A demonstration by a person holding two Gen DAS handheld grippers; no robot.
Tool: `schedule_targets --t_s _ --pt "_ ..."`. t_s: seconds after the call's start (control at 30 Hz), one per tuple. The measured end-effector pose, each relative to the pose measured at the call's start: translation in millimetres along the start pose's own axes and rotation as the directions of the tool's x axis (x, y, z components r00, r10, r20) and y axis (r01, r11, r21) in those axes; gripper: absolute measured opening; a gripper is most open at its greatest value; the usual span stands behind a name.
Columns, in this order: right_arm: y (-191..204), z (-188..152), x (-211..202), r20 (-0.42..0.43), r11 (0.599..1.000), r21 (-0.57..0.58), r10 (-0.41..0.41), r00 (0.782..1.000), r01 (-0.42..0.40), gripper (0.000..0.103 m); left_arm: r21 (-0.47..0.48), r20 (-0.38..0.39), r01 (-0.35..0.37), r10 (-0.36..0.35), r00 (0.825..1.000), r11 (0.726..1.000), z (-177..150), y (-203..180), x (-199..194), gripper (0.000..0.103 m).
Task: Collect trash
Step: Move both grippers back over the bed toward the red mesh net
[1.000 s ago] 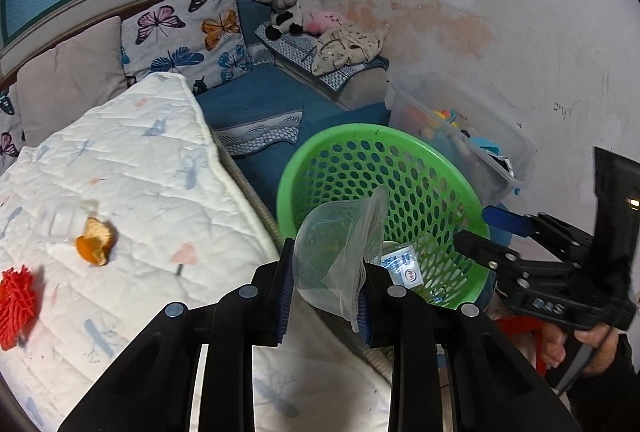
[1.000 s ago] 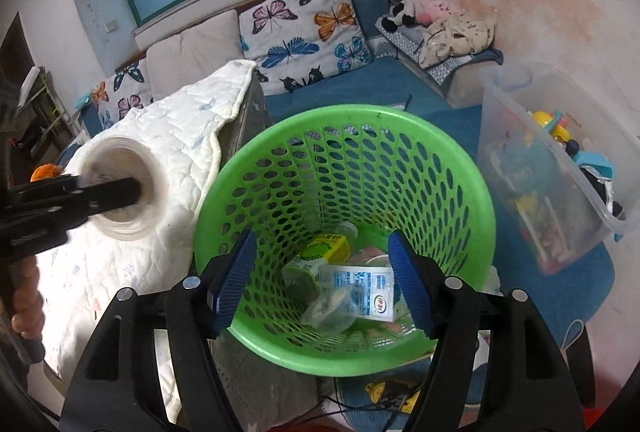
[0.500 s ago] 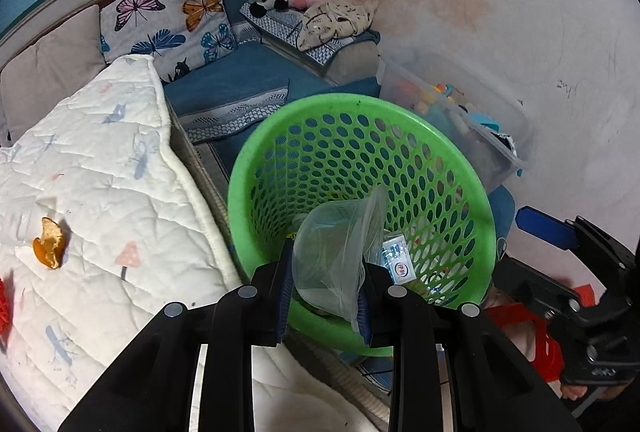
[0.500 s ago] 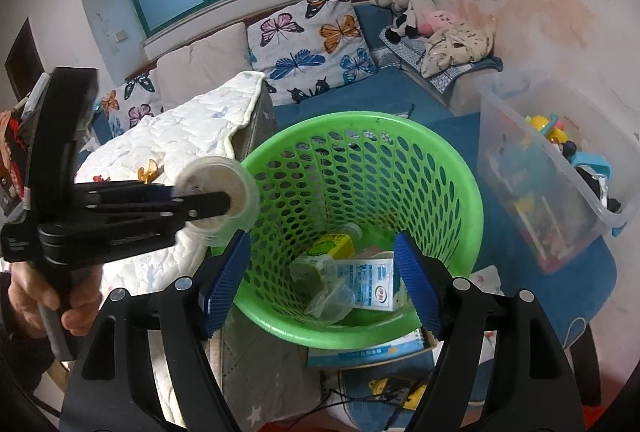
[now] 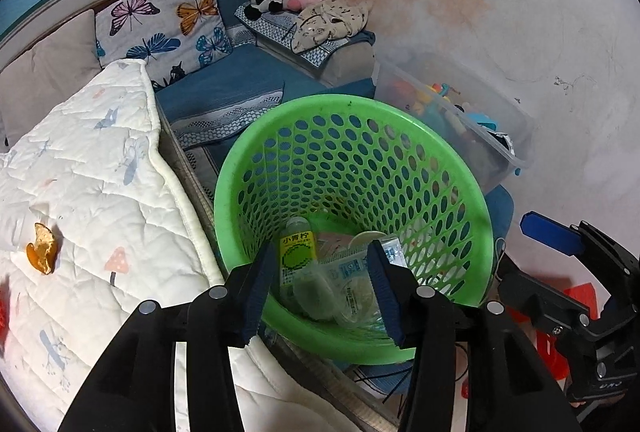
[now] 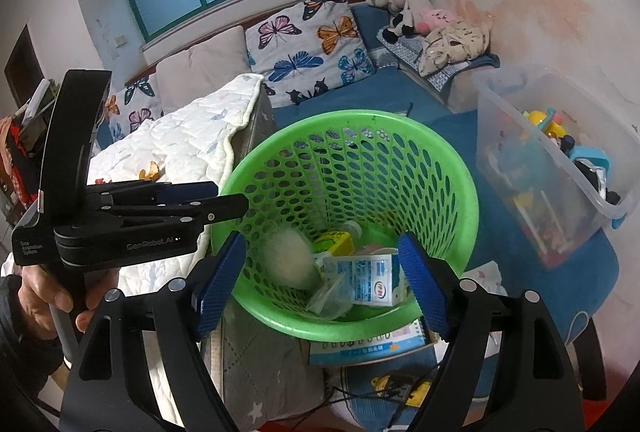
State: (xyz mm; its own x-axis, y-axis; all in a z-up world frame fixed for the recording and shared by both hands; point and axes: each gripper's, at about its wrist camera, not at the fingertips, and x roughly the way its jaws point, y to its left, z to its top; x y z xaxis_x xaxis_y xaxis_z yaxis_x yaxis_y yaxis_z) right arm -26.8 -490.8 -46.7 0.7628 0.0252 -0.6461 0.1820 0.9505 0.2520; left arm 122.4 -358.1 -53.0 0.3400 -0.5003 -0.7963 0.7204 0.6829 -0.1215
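step in hand: drop completed. left hand-held gripper (image 5: 320,288) released, empty, over green basket (image 5: 472,192); clear plastic cup (image 6: 290,260) seen inside it. right hand-held gripper (image 6: 320,280) released. next: orange peel (image 5: 40,249) on quilt (image 5: 100,168) beside basket to be grasped.

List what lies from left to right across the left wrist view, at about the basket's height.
Orange peel on the white quilt → green basket → clear toy bin → right gripper.
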Motion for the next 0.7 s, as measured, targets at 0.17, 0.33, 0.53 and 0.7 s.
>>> schedule_targets --t_s 0.17,0.33,0.53,0.7 --pt "4 0 -3 0.004 1.0 -0.003 0.01 1.0 -0.01 0.085 -0.013 0.014 -0.008 0.008 1.0 1.0 -6 8 -12 0.053" --pt "21 -2 -6 0.006 0.999 -0.026 0.031 1.0 -0.03 0.088 -0.045 0.034 -0.023 0.025 0.999 0.999 -14 24 -31 0.058" --pt "48 3 -7 0.01 0.996 -0.072 0.061 0.998 -0.06 0.093 -0.085 0.068 -0.066 0.072 0.995 0.994 -27 50 -56 0.065" --pt "77 4 -5 0.002 0.989 -0.116 0.097 0.995 -0.096 0.097 -0.128 0.096 -0.099 0.112 0.989 0.987 -37 74 -78 0.075"
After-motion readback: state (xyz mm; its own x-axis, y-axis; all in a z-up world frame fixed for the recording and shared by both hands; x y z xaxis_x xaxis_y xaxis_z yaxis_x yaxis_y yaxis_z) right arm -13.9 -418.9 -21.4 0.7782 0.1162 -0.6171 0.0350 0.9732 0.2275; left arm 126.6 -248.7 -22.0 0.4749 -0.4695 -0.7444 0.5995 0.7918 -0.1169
